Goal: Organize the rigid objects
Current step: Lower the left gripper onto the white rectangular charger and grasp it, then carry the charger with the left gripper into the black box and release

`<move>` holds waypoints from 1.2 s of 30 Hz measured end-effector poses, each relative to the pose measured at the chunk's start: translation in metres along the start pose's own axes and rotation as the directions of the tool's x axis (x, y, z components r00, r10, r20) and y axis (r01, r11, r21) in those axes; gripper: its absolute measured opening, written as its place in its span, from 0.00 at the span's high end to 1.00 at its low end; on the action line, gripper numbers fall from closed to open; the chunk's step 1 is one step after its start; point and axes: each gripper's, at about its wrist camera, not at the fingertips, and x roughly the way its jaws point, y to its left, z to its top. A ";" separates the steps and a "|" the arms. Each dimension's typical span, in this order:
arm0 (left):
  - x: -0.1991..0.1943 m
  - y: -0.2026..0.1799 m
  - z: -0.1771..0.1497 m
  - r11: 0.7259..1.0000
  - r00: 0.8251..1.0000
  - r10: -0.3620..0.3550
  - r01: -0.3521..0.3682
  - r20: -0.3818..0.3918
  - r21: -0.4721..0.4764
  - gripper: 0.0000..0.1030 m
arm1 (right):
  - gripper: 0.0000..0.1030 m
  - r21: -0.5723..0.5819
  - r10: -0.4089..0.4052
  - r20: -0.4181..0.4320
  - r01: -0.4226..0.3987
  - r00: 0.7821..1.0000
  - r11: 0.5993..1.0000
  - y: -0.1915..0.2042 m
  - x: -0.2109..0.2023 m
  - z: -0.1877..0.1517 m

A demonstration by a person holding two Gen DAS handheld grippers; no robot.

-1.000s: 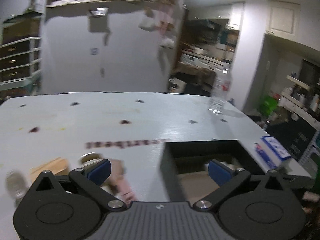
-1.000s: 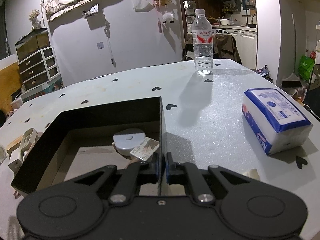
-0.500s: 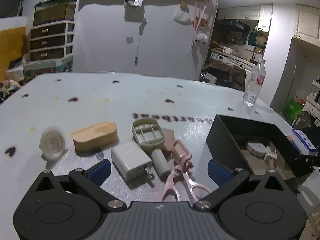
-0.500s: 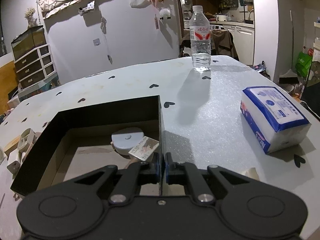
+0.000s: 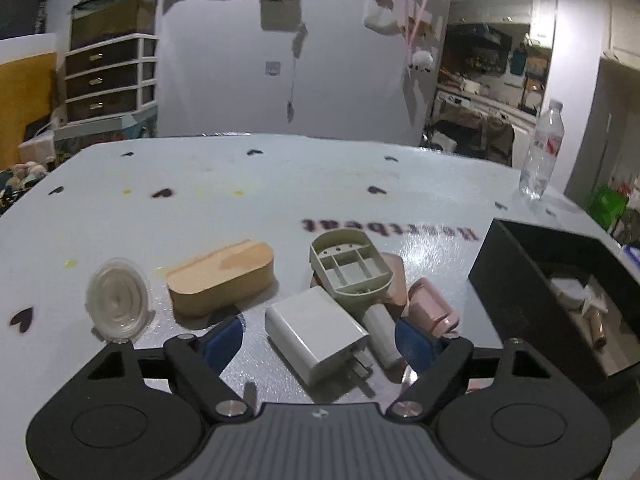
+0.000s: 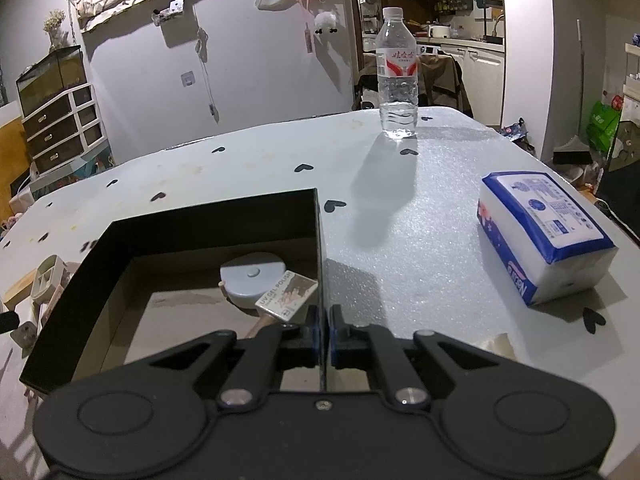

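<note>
Left gripper [image 5: 318, 338]: jaws apart and just been closing in; the white charger lies between the blue pads, and neither pad presses on it.
White charger [image 5: 314, 334]: flat on the table with its plug prongs toward the camera, near the front of the loose pile.
Right gripper [image 6: 324, 330]: closed thin on the right wall of the black box, one pad on each side of the wall's edge.
Black box [image 6: 200, 220]: open-topped, brown floor inside; in the left wrist view it sits to the right of the pile.
Inside the box: a round pale-grey case [image 6: 252, 278] and, leaning on it, a small carton [image 6: 286, 294] printed "UV GEL POLISH".
Loose pile: a grey-green compartment tray [image 5: 350, 266] propped over a pinkish block, a pink cylinder [image 5: 432, 306] beside it, and a white tube partly under the tray.
Wooden block [image 5: 222, 276]: rounded ends, just left of the charger.
Clear round lid [image 5: 118, 298]: standing tilted, left of the wooden block.
Table [image 6: 420, 208]: white cover with dark heart marks; a word reading roughly "heartbeat" shows upside down in the left wrist view.
Water bottle [image 6: 397, 74]: upright at the far edge, red and white label with script too small to read.
Tissue pack [image 6: 544, 236]: blue and white wrapper, right of the box and well apart; its fine print is not legible.
</note>
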 end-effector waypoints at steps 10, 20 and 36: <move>0.028 0.013 0.005 0.991 0.995 -0.098 0.099 -0.015 0.084 0.17 | 0.95 -0.005 0.004 -0.010 -0.004 1.000 1.000 0.000 0.001 0.002; 0.032 0.032 0.002 0.979 0.979 -0.199 0.201 -0.053 0.034 0.33 | 0.95 -0.004 0.007 -0.012 -0.007 1.000 1.000 -0.002 0.002 0.003; 0.012 0.033 0.009 0.994 0.994 -0.106 0.105 -0.010 -0.020 0.34 | 0.96 -0.005 0.003 -0.009 -0.003 1.000 1.000 0.000 0.002 0.004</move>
